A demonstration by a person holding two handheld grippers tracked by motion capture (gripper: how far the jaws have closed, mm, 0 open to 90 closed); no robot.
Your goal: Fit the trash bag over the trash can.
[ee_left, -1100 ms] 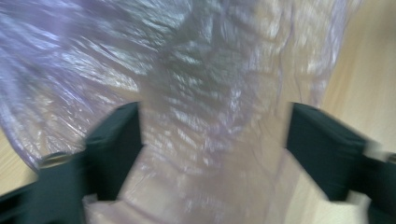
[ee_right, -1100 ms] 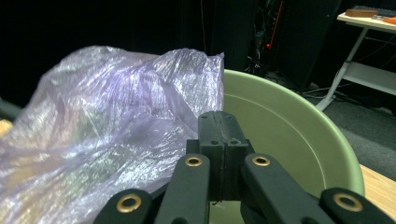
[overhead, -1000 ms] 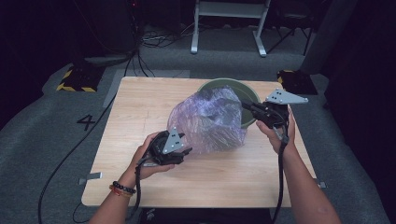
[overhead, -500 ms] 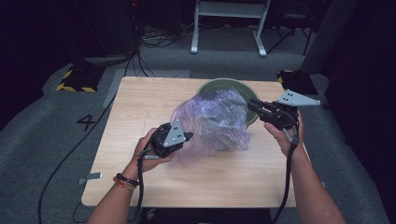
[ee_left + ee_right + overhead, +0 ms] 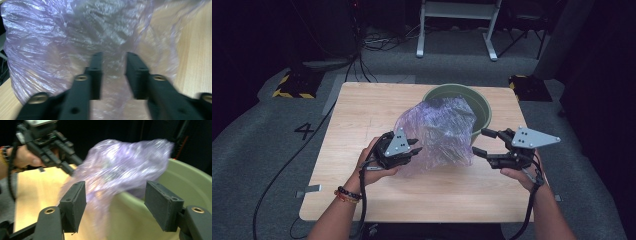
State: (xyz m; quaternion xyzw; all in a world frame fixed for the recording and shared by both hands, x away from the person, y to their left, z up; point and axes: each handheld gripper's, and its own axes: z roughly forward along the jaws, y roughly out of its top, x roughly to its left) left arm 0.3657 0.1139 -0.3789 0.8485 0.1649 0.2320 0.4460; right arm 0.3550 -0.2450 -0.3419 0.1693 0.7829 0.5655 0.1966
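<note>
The right tongs have let go of the purple plastic bag and drawn back to its right; their jaws have just been opening and stand wide with nothing between them. The left tongs, jaws partly apart after a brief close and reopen, sit against the bag's near-left side; whether they pinch the film cannot be told. The bag lies half on the tabletop and half over the rim of the green tub, so lining the tub appears unfinished. The right gripper view shows the bag draped into the tub; the left gripper view shows film beyond its jaws.
</note>
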